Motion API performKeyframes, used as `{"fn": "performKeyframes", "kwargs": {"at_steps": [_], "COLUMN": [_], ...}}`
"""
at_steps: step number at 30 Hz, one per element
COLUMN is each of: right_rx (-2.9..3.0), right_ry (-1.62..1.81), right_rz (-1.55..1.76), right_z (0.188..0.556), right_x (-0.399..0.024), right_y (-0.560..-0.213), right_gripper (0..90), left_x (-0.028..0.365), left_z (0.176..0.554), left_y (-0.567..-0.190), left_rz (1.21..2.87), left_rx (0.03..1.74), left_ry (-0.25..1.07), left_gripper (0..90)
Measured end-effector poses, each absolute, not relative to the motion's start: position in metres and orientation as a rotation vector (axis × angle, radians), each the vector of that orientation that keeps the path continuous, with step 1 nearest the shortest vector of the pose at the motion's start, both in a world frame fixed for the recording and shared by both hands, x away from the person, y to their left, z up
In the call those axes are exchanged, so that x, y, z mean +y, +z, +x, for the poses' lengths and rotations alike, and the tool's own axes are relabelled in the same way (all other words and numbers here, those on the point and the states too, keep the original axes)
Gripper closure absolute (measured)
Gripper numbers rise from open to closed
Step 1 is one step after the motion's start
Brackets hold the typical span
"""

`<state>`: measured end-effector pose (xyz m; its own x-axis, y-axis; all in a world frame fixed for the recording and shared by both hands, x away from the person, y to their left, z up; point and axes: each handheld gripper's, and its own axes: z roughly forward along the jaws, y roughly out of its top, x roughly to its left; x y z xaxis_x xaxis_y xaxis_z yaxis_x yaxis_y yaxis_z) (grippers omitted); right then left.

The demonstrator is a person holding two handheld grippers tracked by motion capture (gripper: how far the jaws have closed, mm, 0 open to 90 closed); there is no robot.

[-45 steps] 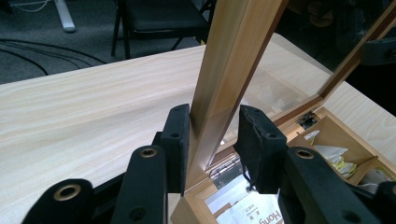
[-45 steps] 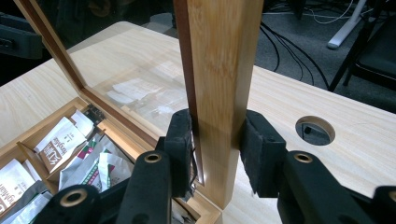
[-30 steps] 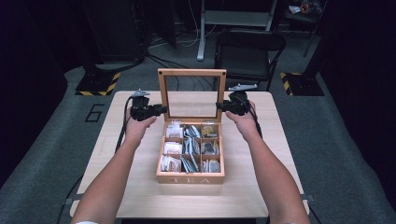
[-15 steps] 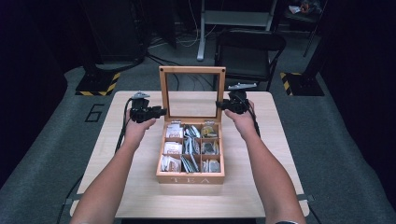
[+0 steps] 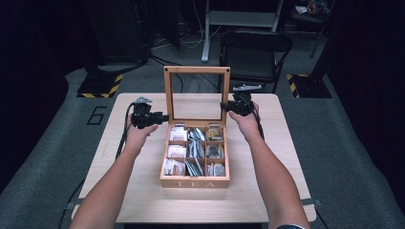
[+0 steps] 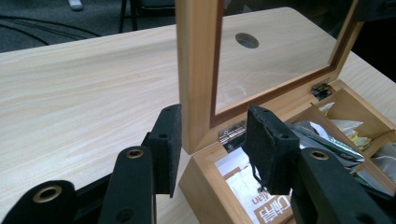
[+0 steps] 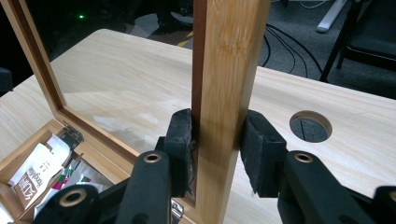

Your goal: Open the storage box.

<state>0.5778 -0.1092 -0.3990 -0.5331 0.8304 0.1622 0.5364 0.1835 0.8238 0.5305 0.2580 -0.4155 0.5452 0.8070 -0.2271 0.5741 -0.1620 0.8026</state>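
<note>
Wooden tea box [image 5: 194, 180] stands in the middle of the light desk [image 5: 143, 195], with the word TEA on its front wall. Its glass lid [image 5: 196, 95] is raised upright at the far side, held on small metal hinges [image 6: 231, 134]. Inside, the compartments hold tea bags [image 5: 193, 152] in paper and foil wrappers.

At the left side of the lid, the left gripper [image 5: 160, 118] is spread apart. In the left gripper view, the left post of the lid frame [image 6: 196, 70] stands between the two black jaws, and neither pad touches the wood.

The right gripper [image 5: 224, 107] is at the right side of the lid. In the right gripper view, its jaws lie on both sides of the right post [image 7: 229, 93]; the left pad [image 7: 180, 140] is pressed against the wood, the right pad [image 7: 261, 149] lies just beside it or touching, so the gripper is closed on the lid.

A round cable hole [image 7: 310, 126] is in the desk behind the box. A dark chair [image 5: 255, 50] stands beyond the desk.
</note>
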Motion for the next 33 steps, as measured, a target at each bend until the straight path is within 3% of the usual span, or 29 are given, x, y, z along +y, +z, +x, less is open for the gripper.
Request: {"fn": "performKeyframes", "kwargs": {"at_steps": [9,17,33], "right_rx": [2.129,2.132,2.129], "right_ry": [1.225,1.184,1.258], "right_rz": [1.298,1.320,1.267], "right_z": [0.575,0.568,0.525], "right_x": [-0.105,-0.101,-0.119], "right_y": [-0.397,-0.393,-0.379], "right_gripper": [63.4,53.0,45.2], "left_x": [0.256,0.258,0.263], "left_z": [0.527,0.524,0.507], "left_y": [-0.411,-0.408,-0.391], "left_rz": [1.858,1.855,1.868], "left_rx": [1.116,1.115,1.088], "left_ry": [0.326,0.324,0.337], "left_gripper": [54.0,51.8,46.8]}}
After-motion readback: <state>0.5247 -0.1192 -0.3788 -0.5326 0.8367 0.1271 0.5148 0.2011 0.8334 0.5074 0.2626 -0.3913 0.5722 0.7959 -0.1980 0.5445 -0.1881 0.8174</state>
